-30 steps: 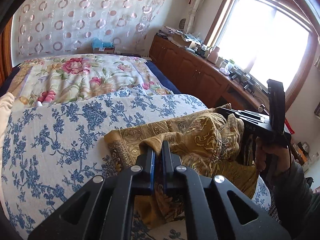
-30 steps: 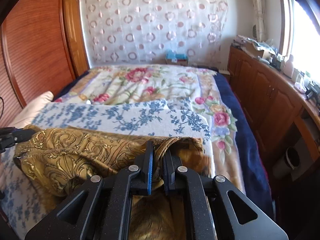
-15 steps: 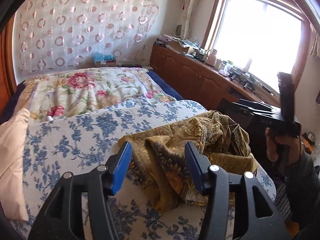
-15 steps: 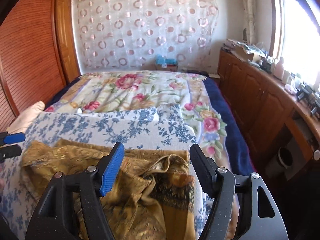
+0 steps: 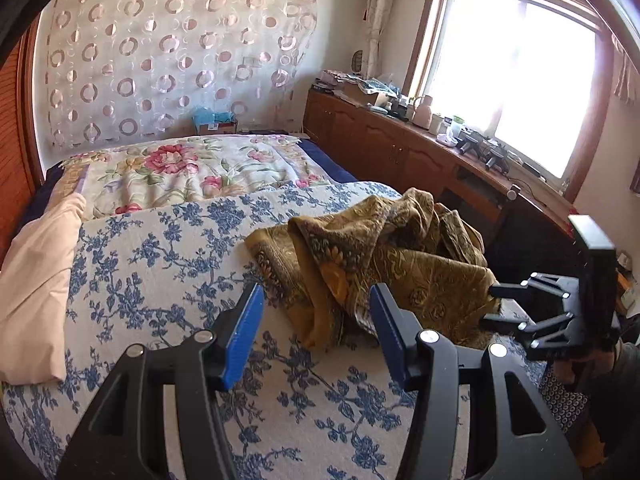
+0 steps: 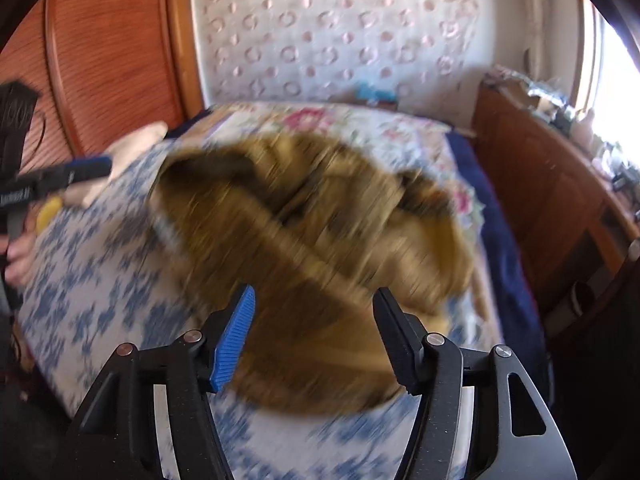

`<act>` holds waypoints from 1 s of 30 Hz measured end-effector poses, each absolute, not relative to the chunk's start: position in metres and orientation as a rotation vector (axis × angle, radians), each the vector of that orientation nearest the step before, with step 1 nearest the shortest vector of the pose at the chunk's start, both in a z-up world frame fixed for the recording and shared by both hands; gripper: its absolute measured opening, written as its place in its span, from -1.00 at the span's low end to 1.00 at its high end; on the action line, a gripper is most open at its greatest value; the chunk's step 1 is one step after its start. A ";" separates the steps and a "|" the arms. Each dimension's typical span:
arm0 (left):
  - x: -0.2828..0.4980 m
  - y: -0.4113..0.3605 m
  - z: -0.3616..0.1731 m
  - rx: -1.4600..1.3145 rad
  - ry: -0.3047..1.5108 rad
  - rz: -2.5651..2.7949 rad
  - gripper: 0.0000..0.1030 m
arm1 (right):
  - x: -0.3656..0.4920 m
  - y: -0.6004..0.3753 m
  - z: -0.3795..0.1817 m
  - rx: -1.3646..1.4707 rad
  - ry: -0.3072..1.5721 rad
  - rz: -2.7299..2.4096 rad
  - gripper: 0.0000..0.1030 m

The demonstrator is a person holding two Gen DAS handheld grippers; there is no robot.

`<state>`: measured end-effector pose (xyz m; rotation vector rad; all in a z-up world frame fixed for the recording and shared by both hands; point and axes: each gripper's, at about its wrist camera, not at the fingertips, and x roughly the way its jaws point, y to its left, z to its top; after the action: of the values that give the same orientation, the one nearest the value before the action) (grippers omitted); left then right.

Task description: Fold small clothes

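Beyond the left gripper (image 5: pixel 316 332), whose blue-padded fingers are spread apart with nothing between them, one crumpled gold-brown patterned garment (image 5: pixel 372 264) is seen lying on the blue-and-white floral quilt (image 5: pixel 160 264). The right gripper (image 6: pixel 314 332) is likewise held apart and empty just before the garment, which is blurred there. One peach pillow (image 5: pixel 36 292) is seen to the left, one wooden sideboard (image 5: pixel 404 152) under one bright window (image 5: pixel 508 80) to the right.
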<state>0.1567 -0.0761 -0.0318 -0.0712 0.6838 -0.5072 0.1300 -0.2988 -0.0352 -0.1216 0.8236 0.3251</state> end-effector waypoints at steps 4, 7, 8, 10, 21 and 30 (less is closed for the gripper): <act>0.151 -0.079 -0.036 -0.062 0.698 -0.520 0.05 | 0.121 -0.285 -0.062 -0.136 0.889 0.348 0.21; 0.148 -0.081 -0.041 -0.058 0.709 -0.523 0.05 | 0.117 -0.279 -0.072 -0.148 0.920 0.361 0.20; 0.148 -0.081 -0.042 -0.058 0.711 -0.524 0.05 | 0.116 -0.278 -0.074 -0.155 0.925 0.362 0.21; 0.149 -0.082 -0.044 -0.060 0.720 -0.524 0.05 | 0.114 -0.276 -0.075 -0.178 0.922 0.362 0.21; 0.154 -0.082 -0.046 -0.057 0.730 -0.516 0.05 | 0.116 -0.272 -0.069 -0.332 0.888 0.336 -0.93; 0.182 -0.096 -0.048 -0.042 0.745 -0.514 0.05 | 0.174 -0.308 0.023 -0.295 0.627 0.230 -0.95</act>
<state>0.1817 -0.0956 -0.0479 -0.0420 0.7449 -0.5143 0.1739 -0.3081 0.0232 -0.2945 0.6272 0.2302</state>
